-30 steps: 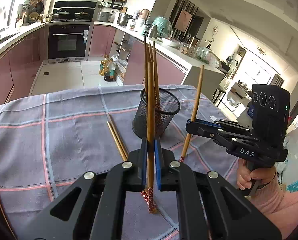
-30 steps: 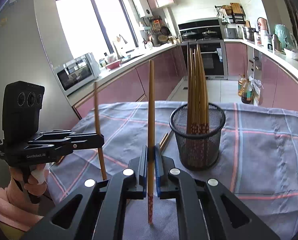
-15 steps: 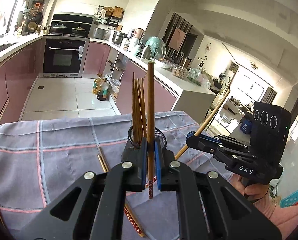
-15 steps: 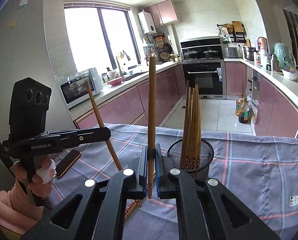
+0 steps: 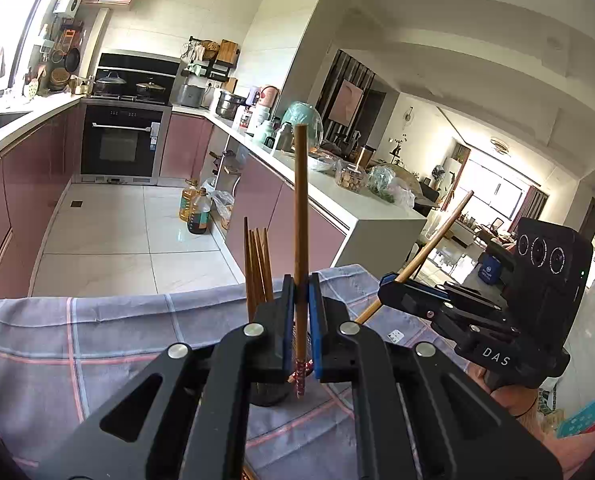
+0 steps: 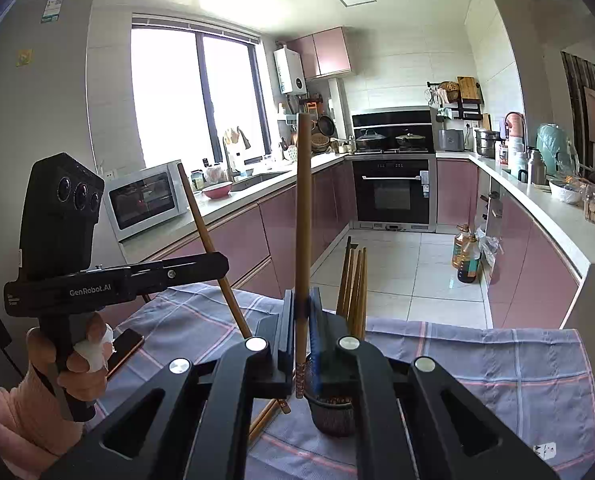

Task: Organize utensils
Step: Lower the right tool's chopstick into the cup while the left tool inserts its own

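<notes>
Two chopsticks are up in the air right now, one in each tool. L gripper (image 5: 301, 312) is clamped tight on a chopstick (image 5: 299, 216) that stands straight up in the middle of the left wrist pic, its red patterned tip poking out just below the blue pads. R gripper (image 6: 302, 320) is pinched on its own chopstick (image 6: 303, 208), also upright, mid frame in the right wrist pic. Each tool also shows in the other's view, w/ its stick looking tilted from that side. Mesh cup (image 6: 333, 412) sits low in the middle of the right wrist pic, on the checked cloth (image 6: 497, 364), mostly hid behind the tool. Approx 4 or 5 sticks (image 6: 353, 280) already stand in it, so that part looks done. Both held sticks are above the cup, not in it yet. At least two more sticks (image 6: 263, 416) lie flat on the cloth, low and a bit left of the cup, touching it or just beside, can't tell. So I'd guess over half done: drop these 2 in, then pick up the ones left on the cloth. A phone (image 6: 123, 346) lies at the left side of the cloth, not part of the job.
</notes>
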Available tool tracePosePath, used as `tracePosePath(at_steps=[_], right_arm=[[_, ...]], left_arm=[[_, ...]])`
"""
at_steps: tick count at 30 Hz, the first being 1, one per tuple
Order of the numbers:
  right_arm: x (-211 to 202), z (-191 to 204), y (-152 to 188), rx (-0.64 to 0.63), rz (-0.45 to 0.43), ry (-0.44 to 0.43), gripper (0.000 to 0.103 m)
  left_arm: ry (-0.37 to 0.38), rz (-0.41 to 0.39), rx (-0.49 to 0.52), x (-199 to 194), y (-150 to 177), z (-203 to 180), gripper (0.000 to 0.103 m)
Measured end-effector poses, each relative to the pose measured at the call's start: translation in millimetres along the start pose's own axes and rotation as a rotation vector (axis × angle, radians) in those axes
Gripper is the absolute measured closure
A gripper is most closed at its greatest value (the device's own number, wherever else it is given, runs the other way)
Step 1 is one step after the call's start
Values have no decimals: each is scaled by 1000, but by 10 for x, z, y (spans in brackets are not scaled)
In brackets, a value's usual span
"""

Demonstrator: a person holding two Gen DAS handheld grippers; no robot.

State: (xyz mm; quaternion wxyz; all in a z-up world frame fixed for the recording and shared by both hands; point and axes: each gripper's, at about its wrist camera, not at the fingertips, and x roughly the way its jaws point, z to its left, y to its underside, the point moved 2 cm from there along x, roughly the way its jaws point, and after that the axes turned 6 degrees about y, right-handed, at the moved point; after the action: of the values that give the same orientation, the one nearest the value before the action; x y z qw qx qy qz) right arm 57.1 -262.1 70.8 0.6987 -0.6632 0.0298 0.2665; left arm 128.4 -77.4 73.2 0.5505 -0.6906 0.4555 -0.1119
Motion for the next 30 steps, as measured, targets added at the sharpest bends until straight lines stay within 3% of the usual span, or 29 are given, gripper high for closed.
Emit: tracePosePath(at_steps=[13,30], right_arm=[[220,-101,-5,-5,20,48,97],[508,-116,179,-12,125,68,97]], left_arm=[[-57,0,58,291,-139,-98,96],[-97,145,95,634,64,7,96]])
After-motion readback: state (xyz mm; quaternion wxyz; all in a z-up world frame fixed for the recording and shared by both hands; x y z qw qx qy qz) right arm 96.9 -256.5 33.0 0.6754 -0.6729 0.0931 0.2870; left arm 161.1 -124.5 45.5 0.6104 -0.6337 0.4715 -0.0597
